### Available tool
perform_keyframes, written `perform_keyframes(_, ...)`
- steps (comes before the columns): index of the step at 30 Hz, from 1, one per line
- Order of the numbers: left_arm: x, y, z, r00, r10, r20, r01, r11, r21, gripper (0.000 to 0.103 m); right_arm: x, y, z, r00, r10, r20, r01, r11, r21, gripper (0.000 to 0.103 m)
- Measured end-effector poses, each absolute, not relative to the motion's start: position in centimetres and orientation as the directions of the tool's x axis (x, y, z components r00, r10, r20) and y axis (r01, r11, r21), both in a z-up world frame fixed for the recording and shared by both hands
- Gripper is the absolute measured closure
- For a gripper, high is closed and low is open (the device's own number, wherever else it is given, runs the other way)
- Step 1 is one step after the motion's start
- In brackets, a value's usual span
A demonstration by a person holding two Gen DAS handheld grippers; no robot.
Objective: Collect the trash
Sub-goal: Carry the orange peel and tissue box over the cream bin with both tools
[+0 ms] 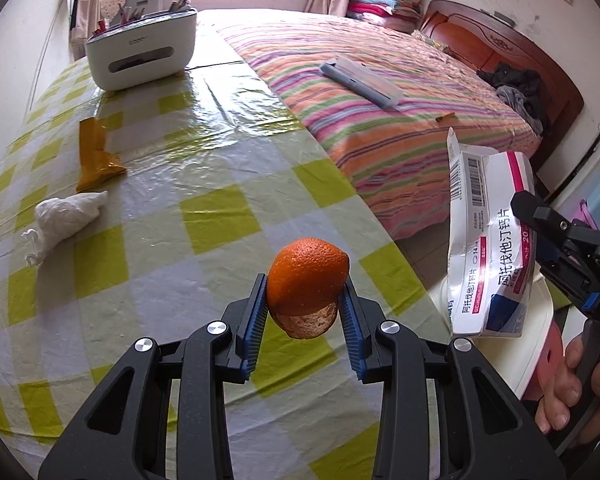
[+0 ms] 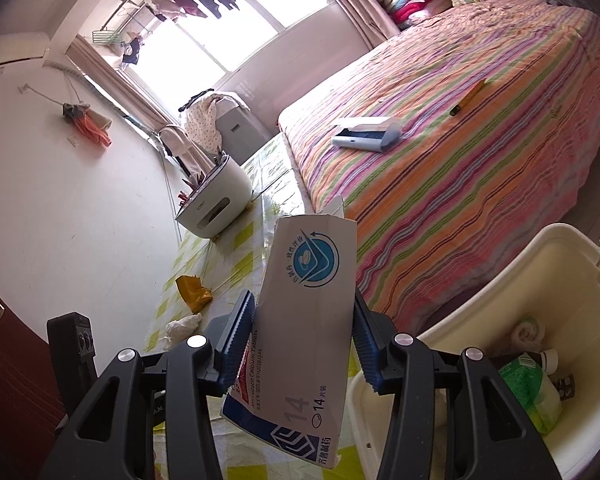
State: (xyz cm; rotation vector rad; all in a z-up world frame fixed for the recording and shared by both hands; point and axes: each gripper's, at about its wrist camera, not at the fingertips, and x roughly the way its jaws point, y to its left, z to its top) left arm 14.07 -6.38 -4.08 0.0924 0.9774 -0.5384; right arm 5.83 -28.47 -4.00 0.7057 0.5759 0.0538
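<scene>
Left gripper (image 1: pixel 305 304) is pinching an orange peel (image 1: pixel 307 280) between its blue pads, up above the green-checked tablecloth (image 1: pixel 204 208). Right gripper (image 2: pixel 304 340) is clamped on a flattened medicine box (image 2: pixel 308 320) that reads "Atorvastatin Calcium Tablets" and "14", hanging over the rim of the white bin (image 2: pixel 548 264), which already has a green-labelled bottle (image 2: pixel 534 388) inside. Still out on the table: a crumpled tissue (image 1: pixel 66 220), a yellow wrapper (image 1: pixel 96 156), and a white organizer (image 1: pixel 140 52) with a logo too small to read.
</scene>
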Motion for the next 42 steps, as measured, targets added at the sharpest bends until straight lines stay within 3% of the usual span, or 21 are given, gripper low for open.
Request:
perform_keyframes(26, 8.7, -15.7, -5.3, 0.327, -0.464, -0.823, 0.644, 0.747, -0.165, 0.069, -0.2, -34.3, -4.5, 0.884, 0.080, -0.461, 0.255, 0.743, 0.619, 0.057)
perform_keyframes(42, 6.0, -20.1, -5.9, 0.270, -0.500, -0.823, 0.705, 0.685, -0.184, 0.069, -2.9, -35.2, -3.7, 0.880, -0.106, -0.463, 0.362, 0.780, 0.510, 0.056)
